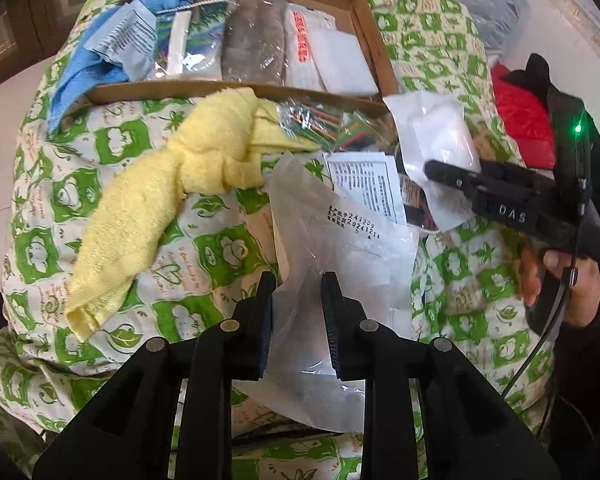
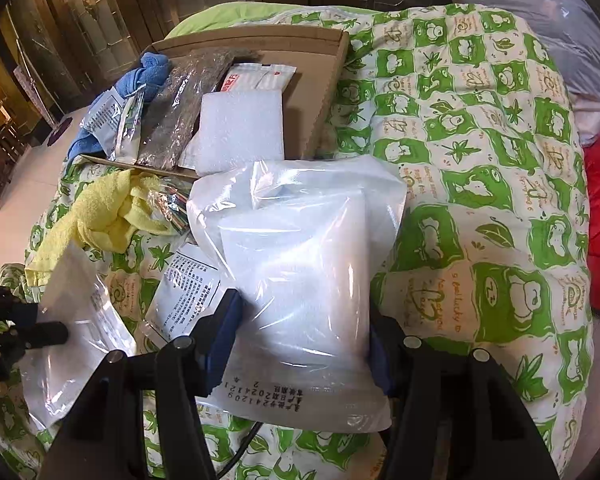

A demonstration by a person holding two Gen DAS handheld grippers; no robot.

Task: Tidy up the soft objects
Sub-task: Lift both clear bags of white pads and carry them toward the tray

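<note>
A cardboard tray [image 1: 374, 36] lies on the quilt [image 1: 220, 248] in the upper part of the left wrist frame, with a cloth [image 1: 100, 60], a foam pad [image 1: 342, 62] and packets in it. Below its near wall lies a knotted towel [image 1: 172, 176], with a bundle of sticks [image 1: 320, 124] to its right. At lower centre, a plastic bag [image 1: 340, 248] sits between the left tool's [image 1: 298, 320] fingers; at right, the right tool [image 1: 452, 174] grips a pouch [image 1: 436, 136].

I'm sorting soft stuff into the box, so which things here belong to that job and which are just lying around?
Job: shallow cardboard box; knotted yellow terry towel; blue fleece cloth; white pad in a clear bag, in the right claw; clear plastic bag, in the left claw.

Lying about: green patterned quilt; red fabric.
</note>
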